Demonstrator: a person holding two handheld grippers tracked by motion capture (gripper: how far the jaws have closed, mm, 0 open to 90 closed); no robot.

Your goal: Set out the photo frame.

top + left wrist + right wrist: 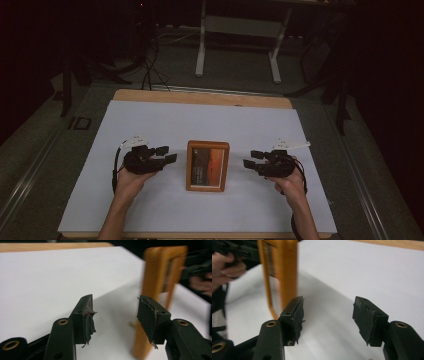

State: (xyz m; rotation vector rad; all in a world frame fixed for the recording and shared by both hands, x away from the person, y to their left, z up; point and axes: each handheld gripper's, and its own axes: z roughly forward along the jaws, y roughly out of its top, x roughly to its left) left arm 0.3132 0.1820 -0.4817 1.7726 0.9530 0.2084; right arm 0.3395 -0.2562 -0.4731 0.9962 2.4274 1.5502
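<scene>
- Nearest to the front edge of the bench [90, 200]: two forearms come in, one gripper in each hand, both resting low over the white sheet.
- Left gripper [167, 154]: jaws partway apart, nothing between the pads, sitting just left of the frame and clear of it.
- Right gripper [253, 158]: jaws spread wide, also empty, a bit further off on the frame's other side.
- The frame [208, 165] is about mid-bench, between the two grippers, long sides running front to back. From the left gripper view [160, 277] it looks like it's standing up off the sheet, not lying flat, though it's blurry.
- Handling guess: wooden border, so stiff and pretty light, but the pane in the middle is probably glass, so fragile and slick. I'd pinch the wood rails on the left and right sides, never the pane. If it's propped up, a nudge from one side could tip it.
- Far edge: bare wood strip of the bench past the sheet.
</scene>
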